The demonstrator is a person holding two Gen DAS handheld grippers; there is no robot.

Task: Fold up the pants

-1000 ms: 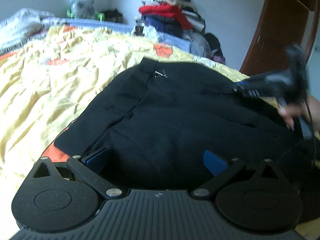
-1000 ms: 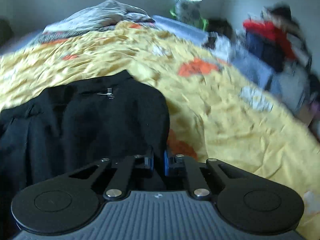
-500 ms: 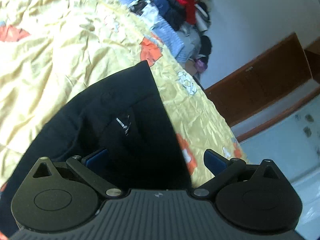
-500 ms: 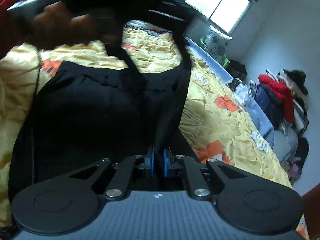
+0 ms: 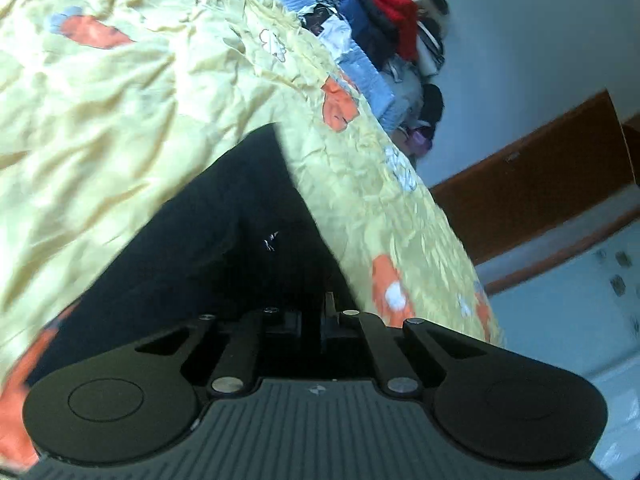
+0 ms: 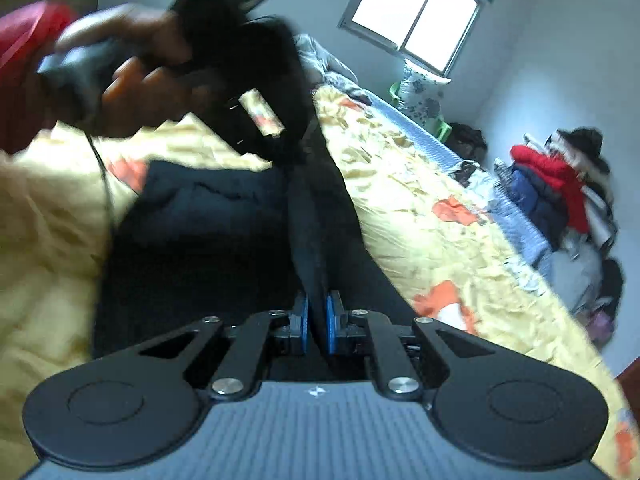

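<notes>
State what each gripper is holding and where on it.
Both hold the black pants. The right gripper pinches a raised fold of fabric; the left gripper is shut on dark cloth near the edge, exact spot unclear.

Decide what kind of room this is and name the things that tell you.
Most likely a bedroom: a bed under a crumpled yellow quilt with orange patches, a heap of piled clothes against the wall, and a bright window.

Both wrist cams close, low over pants point(image 5: 224, 232).
</notes>
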